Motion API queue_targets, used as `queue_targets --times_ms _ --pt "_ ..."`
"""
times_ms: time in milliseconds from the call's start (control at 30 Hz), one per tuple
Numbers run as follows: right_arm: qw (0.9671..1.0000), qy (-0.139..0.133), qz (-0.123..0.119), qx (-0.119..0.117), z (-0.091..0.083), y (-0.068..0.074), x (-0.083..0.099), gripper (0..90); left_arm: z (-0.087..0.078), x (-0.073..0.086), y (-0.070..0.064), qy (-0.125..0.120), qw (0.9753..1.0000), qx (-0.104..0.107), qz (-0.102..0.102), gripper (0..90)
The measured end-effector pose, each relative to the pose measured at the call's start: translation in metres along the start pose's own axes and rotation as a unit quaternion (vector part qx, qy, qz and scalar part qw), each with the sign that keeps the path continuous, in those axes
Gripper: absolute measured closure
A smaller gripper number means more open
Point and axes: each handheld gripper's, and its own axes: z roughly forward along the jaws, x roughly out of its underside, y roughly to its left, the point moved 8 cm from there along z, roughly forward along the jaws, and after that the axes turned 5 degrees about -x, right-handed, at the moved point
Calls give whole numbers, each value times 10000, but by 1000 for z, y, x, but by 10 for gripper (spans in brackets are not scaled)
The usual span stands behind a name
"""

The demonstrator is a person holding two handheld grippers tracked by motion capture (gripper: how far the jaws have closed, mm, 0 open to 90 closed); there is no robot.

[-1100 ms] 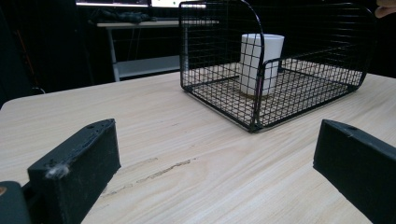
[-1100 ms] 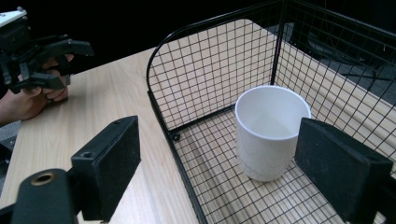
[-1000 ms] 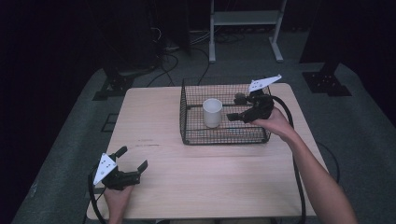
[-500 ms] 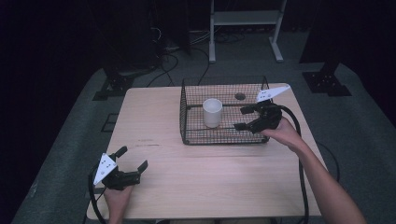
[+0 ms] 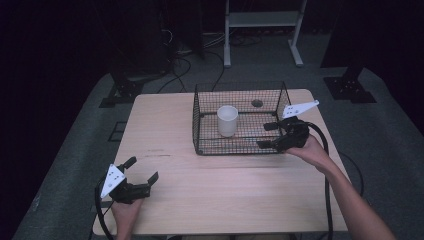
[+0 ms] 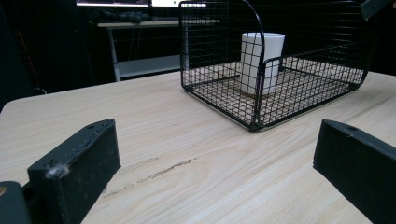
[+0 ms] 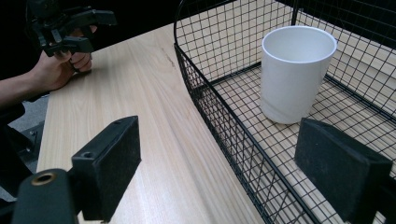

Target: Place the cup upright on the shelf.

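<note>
Standing upright inside the basket (image 5: 240,120), left of its middle, the cup (image 5: 227,120) is well apart from both grippers. Right gripper (image 5: 268,135) sits at the basket's near right corner, jaws spread wide and holding nothing, pointing left toward the cup. In the right gripper view the basket's near wall runs between the jaws, one jaw over bare table (image 7: 154,121), the other over the basket floor; the cup (image 7: 295,72) is ahead, just beyond that jaw, not touching it. Left gripper (image 5: 142,175) rests at the near left corner of the table, jaws also wide apart and empty, far from the basket. The left gripper view shows the cup (image 6: 261,63) through the mesh, far ahead between its jaws, and a scratch (image 6: 154,171) in the wood close in front. The right gripper view shows the hand (image 7: 60,65) holding the left gripper at top left. The high view alone shows a dark spot (image 5: 257,103) at the basket's far side, and cables trailing off the table.
</note>
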Motion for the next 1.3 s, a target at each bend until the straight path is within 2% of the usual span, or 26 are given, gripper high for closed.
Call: queue_targets --times_ms 100,233,967,1033,1300 --pt "10000 65 26 -23 -1 2 4 135 0 0 0 -3 10000 1 1 0" --pt "10000 -66 14 -17 -5 6 8 135 0 0 0 -3 10000 -4 2 0" --pt "9999 18 122 -16 -15 16 39 137 0 0 0 1 10000 -6 3 0" --pt "9999 -49 123 -21 -16 17 40 137 0 0 0 2 10000 -7 2 0" --pt "9999 38 167 -22 -19 20 52 137 0 0 0 12 10000 1 -2 0"
